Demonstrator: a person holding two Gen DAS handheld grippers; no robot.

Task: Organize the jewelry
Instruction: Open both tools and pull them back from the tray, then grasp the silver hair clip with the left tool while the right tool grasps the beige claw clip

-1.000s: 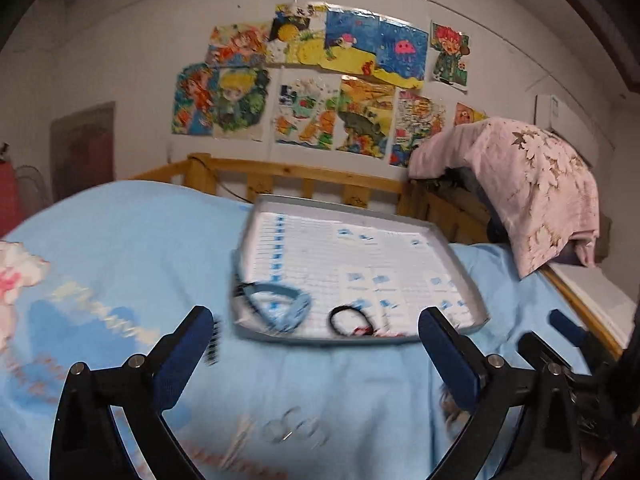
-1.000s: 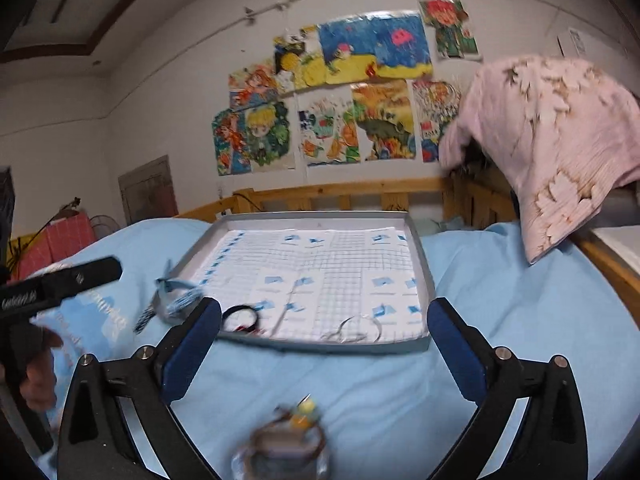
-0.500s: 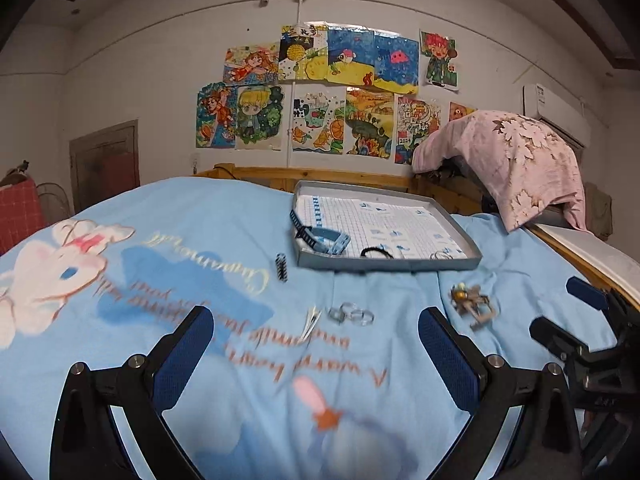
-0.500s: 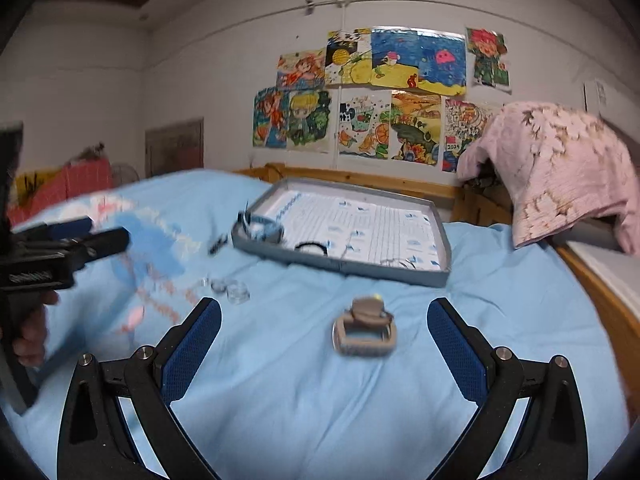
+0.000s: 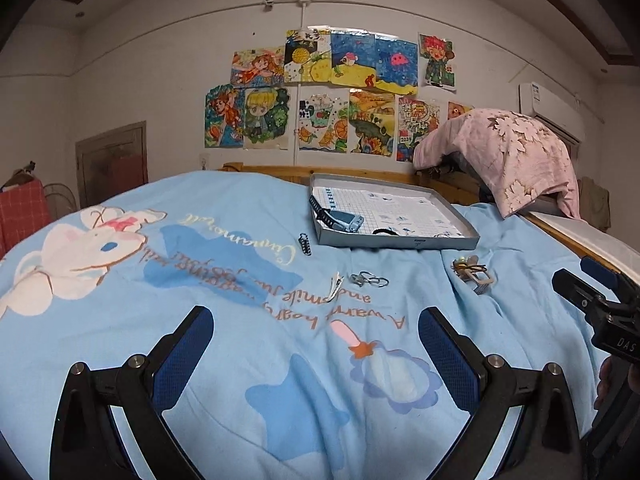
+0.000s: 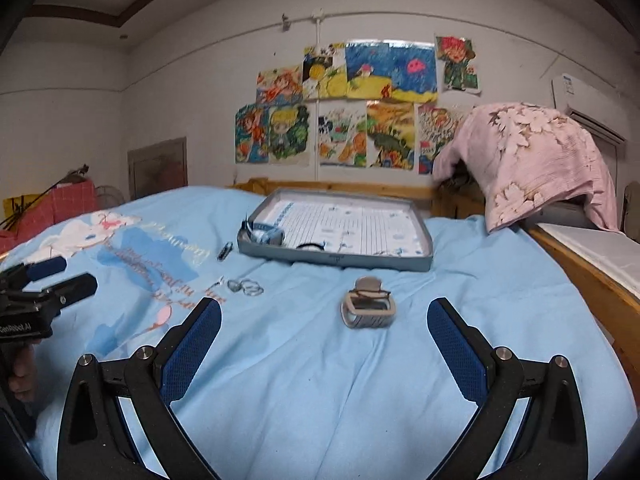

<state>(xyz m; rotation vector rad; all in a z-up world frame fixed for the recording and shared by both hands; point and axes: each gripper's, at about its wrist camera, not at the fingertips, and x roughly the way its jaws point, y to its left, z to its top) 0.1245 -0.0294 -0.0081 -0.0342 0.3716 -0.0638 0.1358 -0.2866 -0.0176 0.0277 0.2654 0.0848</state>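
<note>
Several pieces are seen loose on the sheet point(image 5: 224, 360) below the tray point(image 5: 400, 242), which sits just above frame centre in both views. In the right wrist view the clip point(image 6: 368, 308) lies at centre frame, straight ahead of the right gripper point(image 6: 324, 332) and between the lines of its two fingers, long axis running left to right across the picture. The rings point(image 6: 246, 287) are found left of centre there, ahead of the left finger; in the left wrist view they sit at centre, dead ahead of the left gripper point(image 5: 316, 340), with the clip point(image 5: 474, 274) off to the right. The clip is judged nearer the right gripper, the rings nearer the left. Both pairs of fingers are spread wide, and nothing is held. A watch point(image 5: 336, 218) and a black band point(image 5: 385, 232) are already seen inside the tray's near edge.
</note>
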